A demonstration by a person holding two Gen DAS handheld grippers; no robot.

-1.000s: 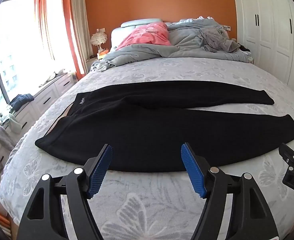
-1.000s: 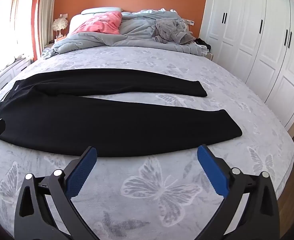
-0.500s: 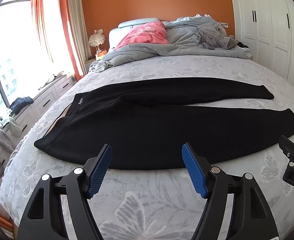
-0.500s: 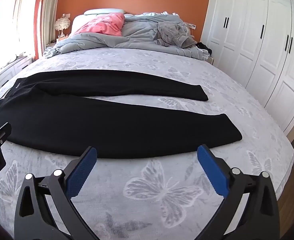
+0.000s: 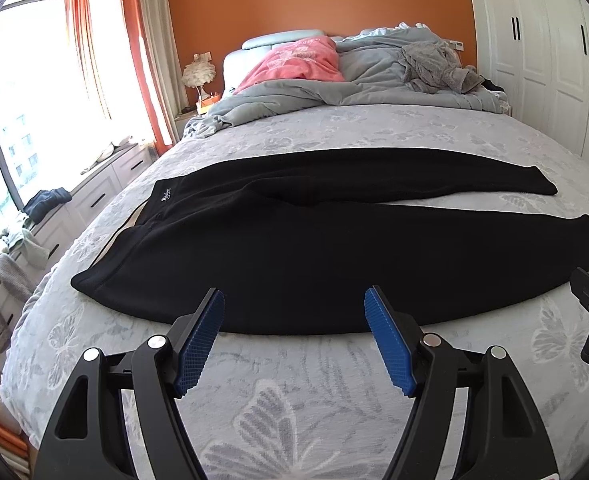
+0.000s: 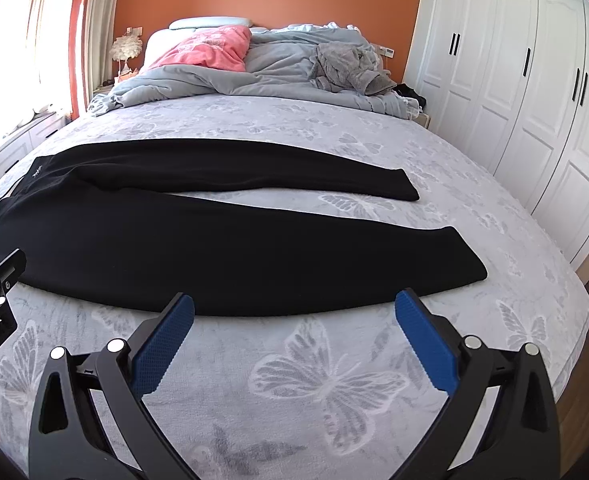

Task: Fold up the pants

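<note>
Black pants (image 5: 294, 240) lie flat across the bed, waistband at the left with a small white logo, both legs stretched to the right and slightly apart. The right wrist view shows the same pants (image 6: 198, 240), with the leg ends at the right. My left gripper (image 5: 294, 304) hovers open just in front of the near edge of the pants, nothing between its blue pads. Over the bedspread, near the front edge of the near leg, my right gripper (image 6: 294, 308) stands open and empty. Each gripper's body shows at the edge of the other's view.
A grey butterfly-print bedspread (image 6: 314, 380) covers the bed. A crumpled grey duvet (image 5: 334, 88), a pink pillow (image 5: 298, 64) and grey clothes are piled at the head. White wardrobes (image 6: 534, 100) line the right; a window bench with clothes (image 5: 46, 204) runs along the left.
The left wrist view has shifted slightly, so the pants sit a little higher in its frame. Both grippers stay open and the pants have not moved.
</note>
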